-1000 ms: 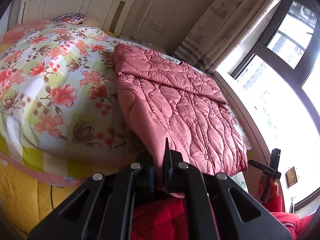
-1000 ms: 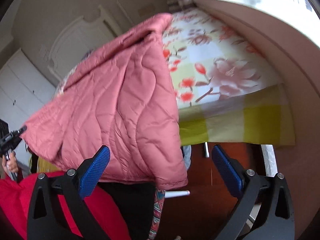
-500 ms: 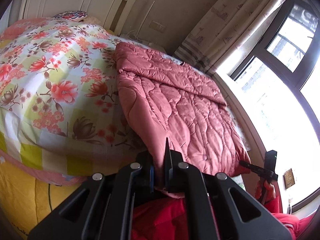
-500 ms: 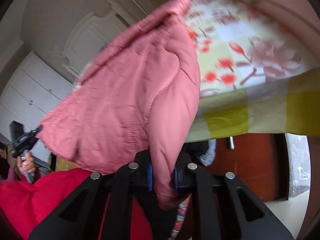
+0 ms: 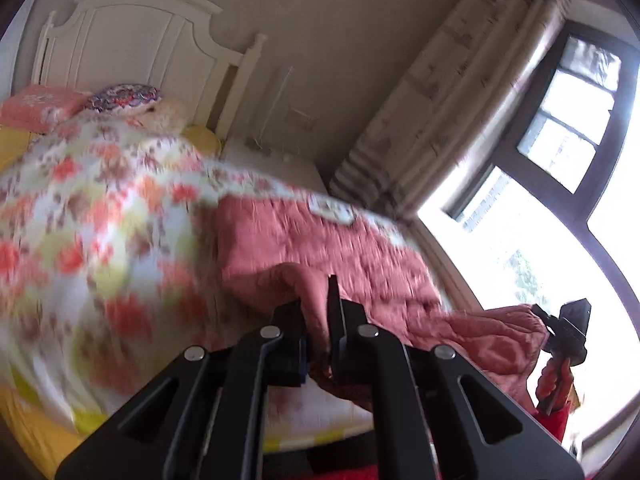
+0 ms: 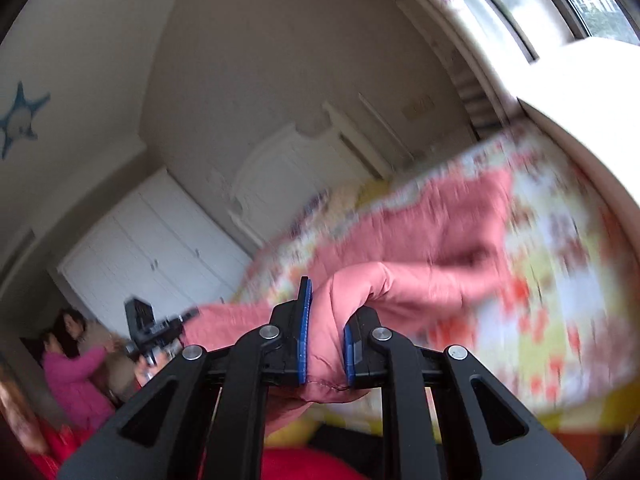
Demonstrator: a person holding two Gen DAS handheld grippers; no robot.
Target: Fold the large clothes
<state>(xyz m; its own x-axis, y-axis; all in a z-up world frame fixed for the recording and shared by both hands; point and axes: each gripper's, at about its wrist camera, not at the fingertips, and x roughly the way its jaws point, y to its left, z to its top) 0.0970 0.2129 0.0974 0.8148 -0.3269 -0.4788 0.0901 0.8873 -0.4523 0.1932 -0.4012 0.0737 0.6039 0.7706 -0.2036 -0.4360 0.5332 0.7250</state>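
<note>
A pink quilted jacket (image 5: 340,248) lies on the floral bedspread (image 5: 100,220), its near hem lifted off the bed. My left gripper (image 5: 318,312) is shut on one hem corner. My right gripper (image 6: 326,332) is shut on the other corner of the jacket (image 6: 420,264), with fabric bunched between its blue pads (image 6: 306,320). Each gripper shows in the other's view: the right one (image 5: 564,332) at far right, the left one (image 6: 156,328) at left. Both views are motion-blurred.
A white headboard (image 5: 132,48) and pillows (image 5: 124,98) stand at the bed's far end. A curtain (image 5: 460,92) and window (image 5: 560,160) are on the right. White wardrobes (image 6: 152,248) line the far wall. A woman and child (image 6: 72,356) are by the wardrobes.
Both grippers have risen and swung toward the headboard, carrying the jacket's hem up over its body. The right gripper, open a second ago, closed on the hem corner.
</note>
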